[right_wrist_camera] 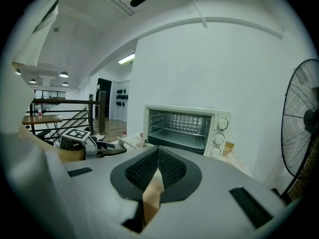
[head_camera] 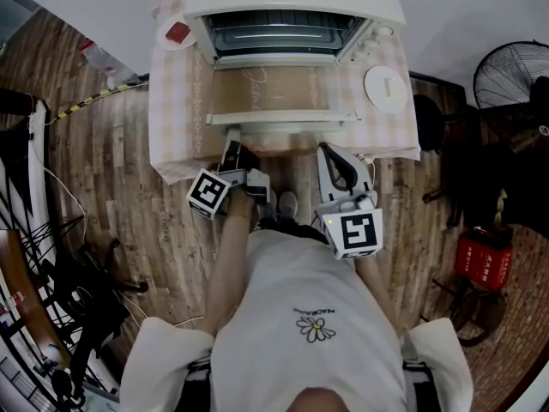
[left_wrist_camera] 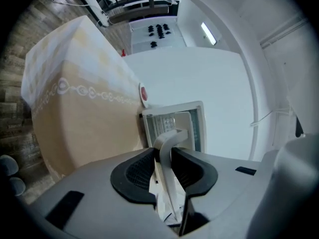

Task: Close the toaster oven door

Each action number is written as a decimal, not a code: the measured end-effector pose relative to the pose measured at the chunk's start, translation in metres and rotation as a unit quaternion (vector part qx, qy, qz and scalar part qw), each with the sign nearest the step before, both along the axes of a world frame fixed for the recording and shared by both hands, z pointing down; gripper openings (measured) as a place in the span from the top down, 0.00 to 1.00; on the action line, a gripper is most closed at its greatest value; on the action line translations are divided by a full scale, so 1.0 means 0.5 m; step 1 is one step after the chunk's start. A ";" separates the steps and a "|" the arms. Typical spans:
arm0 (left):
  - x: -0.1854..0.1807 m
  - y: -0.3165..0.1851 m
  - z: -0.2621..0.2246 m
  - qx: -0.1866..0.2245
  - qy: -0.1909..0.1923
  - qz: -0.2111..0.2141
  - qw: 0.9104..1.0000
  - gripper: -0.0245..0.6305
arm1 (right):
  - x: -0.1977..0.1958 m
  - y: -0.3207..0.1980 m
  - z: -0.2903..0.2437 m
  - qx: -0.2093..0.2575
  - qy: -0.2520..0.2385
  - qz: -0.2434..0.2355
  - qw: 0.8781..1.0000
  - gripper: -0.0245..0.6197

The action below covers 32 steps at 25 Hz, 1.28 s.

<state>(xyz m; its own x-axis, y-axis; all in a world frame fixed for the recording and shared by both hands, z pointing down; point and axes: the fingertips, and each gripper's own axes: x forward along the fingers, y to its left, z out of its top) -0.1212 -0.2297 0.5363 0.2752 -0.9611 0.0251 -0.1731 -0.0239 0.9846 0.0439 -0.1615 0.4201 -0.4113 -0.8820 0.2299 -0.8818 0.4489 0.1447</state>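
A white toaster oven (head_camera: 283,7) stands at the back of the table, its glass door (head_camera: 274,93) folded down flat toward me. The door's white handle (head_camera: 283,118) runs along its near edge. My left gripper (head_camera: 232,148) reaches that handle near its left end. In the left gripper view the handle bar (left_wrist_camera: 167,143) sits between the black pads (left_wrist_camera: 134,173), which press on it from both sides. My right gripper (head_camera: 330,151) hovers at the table's front edge, right of the left one, shut and empty. The right gripper view faces the open oven (right_wrist_camera: 184,128).
A checked cloth covers the table (head_camera: 171,110). A white plate (head_camera: 386,87) lies right of the oven and a small dish with a red thing (head_camera: 177,34) lies left of it. A standing fan (head_camera: 510,71) and a red box (head_camera: 482,260) are on the floor at right.
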 end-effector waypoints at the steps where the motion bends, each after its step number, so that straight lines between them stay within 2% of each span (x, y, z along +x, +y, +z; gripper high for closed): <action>1: 0.002 -0.003 -0.010 0.007 0.008 -0.001 1.000 0.79 | -0.001 0.000 -0.001 0.001 0.000 -0.001 1.000 0.95; 5: -0.003 -0.009 -0.028 0.016 -0.001 -0.003 1.000 0.79 | -0.002 0.000 -0.008 0.006 -0.003 -0.002 1.000 0.95; 9: 0.001 -0.019 -0.060 0.036 0.016 -0.003 0.999 0.79 | 0.000 0.000 -0.012 0.012 -0.002 -0.001 1.000 0.95; 13: -0.005 -0.024 -0.056 0.032 -0.006 0.000 0.999 0.79 | 0.004 -0.002 -0.018 0.016 -0.006 0.002 1.000 0.95; 21: -0.005 -0.032 -0.066 0.034 -0.011 0.002 0.999 0.79 | 0.007 -0.007 -0.022 0.019 -0.009 0.006 1.000 0.95; 25: 0.005 -0.037 -0.094 0.056 0.021 0.004 0.998 0.78 | 0.008 -0.003 -0.023 0.020 -0.008 0.007 1.000 0.95; 27: 0.006 -0.040 -0.097 0.056 0.023 0.005 0.998 0.78 | 0.009 -0.003 -0.022 0.018 -0.009 0.009 1.000 0.95; 30: 0.005 -0.044 -0.097 0.054 0.014 0.008 0.998 0.78 | 0.010 -0.004 -0.020 0.016 -0.017 0.010 1.000 0.95; 32: 0.000 -0.044 -0.089 0.046 -0.005 0.008 0.999 0.78 | 0.009 -0.005 -0.021 0.014 -0.022 0.010 1.000 0.95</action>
<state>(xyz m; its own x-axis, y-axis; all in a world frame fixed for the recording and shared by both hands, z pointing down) -0.1214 -0.2518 0.4918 0.2912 -0.9547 -0.0611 -0.1820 -0.1179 0.9762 0.0482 -0.1640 0.4096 -0.4033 -0.8958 0.1868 -0.8959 0.4281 0.1187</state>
